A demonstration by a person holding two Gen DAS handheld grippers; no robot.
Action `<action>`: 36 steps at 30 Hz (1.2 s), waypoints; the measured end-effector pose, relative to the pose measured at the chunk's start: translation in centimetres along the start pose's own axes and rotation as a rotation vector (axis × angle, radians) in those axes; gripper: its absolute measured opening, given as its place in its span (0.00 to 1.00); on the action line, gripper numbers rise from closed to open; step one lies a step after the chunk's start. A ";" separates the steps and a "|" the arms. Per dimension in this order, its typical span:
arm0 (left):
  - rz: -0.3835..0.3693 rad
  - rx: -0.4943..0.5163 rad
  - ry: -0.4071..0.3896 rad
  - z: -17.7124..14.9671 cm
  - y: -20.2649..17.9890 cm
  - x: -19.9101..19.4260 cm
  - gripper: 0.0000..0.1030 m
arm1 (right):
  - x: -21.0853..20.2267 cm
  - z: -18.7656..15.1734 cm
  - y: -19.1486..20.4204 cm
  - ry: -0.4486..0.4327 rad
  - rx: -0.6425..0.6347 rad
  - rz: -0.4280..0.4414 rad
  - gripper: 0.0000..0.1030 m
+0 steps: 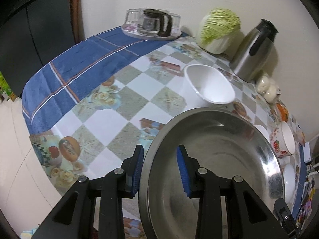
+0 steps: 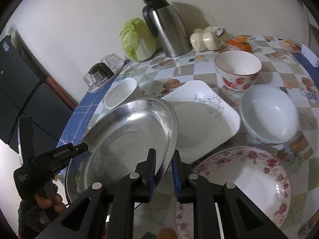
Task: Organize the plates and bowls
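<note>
At bench level, left to right: the left gripper (image 1: 160, 166) has its fingers apart astride the steel plate (image 2: 127, 139) rim; the right gripper (image 2: 163, 176) fingers straddle its opposite rim, contact unclear. Keep this shiny, shallow, tilted plate level; it overlaps the white square plate (image 2: 201, 119).

You are viewing the steel plate (image 1: 209, 169) cut off at the left wrist frame's bottom edge. It is hiding most of the white bowl (image 1: 289, 181) and the square plate (image 2: 201, 117)'s left side. The floral plate (image 2: 239, 189) is running off the bottom edge. The right gripper (image 2: 163, 176) is covering the steel rim's near section.
</note>
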State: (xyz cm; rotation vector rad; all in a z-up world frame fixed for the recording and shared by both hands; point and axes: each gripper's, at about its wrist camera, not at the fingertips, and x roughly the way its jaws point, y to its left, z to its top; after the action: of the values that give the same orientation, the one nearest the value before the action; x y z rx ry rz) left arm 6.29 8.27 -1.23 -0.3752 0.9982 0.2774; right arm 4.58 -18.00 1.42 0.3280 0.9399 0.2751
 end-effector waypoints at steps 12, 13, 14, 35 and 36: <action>-0.073 0.095 -0.005 -0.5 -5.1 0.2 0.35 | -1.4 0.8 -4.8 -0.035 0.100 -0.035 0.18; -0.073 0.100 -0.005 -0.4 -5.4 0.3 0.35 | -1.5 0.9 -5.1 -0.036 0.109 -0.034 0.18; -0.077 0.105 -0.004 -0.3 -5.7 0.5 0.35 | -1.5 1.1 -5.4 -0.038 0.116 -0.033 0.18; -0.147 0.147 -0.057 2.1 -9.6 2.6 0.35 | 1.1 2.9 -7.8 -0.069 0.164 -0.098 0.18; -0.151 0.150 -0.062 2.2 -9.7 2.7 0.35 | 1.2 2.9 -7.9 -0.072 0.166 -0.099 0.18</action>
State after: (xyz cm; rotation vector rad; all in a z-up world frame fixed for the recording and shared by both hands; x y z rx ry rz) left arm 13.15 0.56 -0.72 -0.3014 0.9186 0.0765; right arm 8.34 -25.25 -0.99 0.4399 0.9074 0.0937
